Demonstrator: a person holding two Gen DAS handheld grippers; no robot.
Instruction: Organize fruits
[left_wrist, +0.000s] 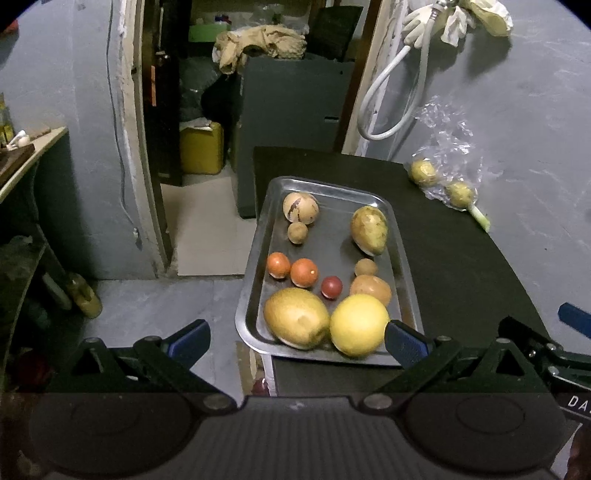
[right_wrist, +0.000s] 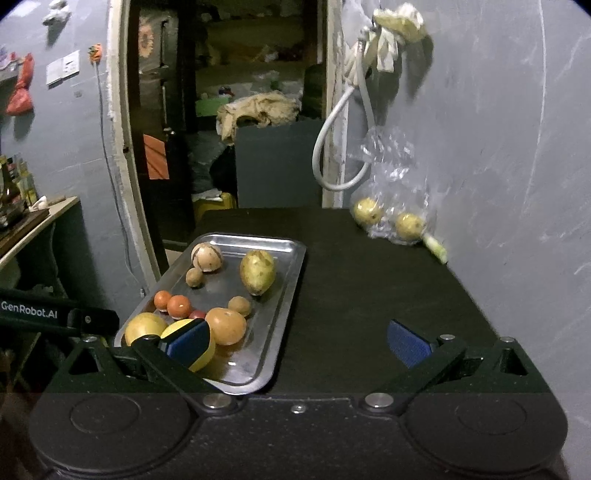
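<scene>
My left claw and right claw are both wide apart, holding nothing. The fruit tray sits mid-picture; a plastic bag lies upper right by the wall.

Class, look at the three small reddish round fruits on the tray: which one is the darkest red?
The smallest one, lying between the two big yellow fruits and the brownish fruit. The other two are larger, orange-red, and sit side by side.
</scene>
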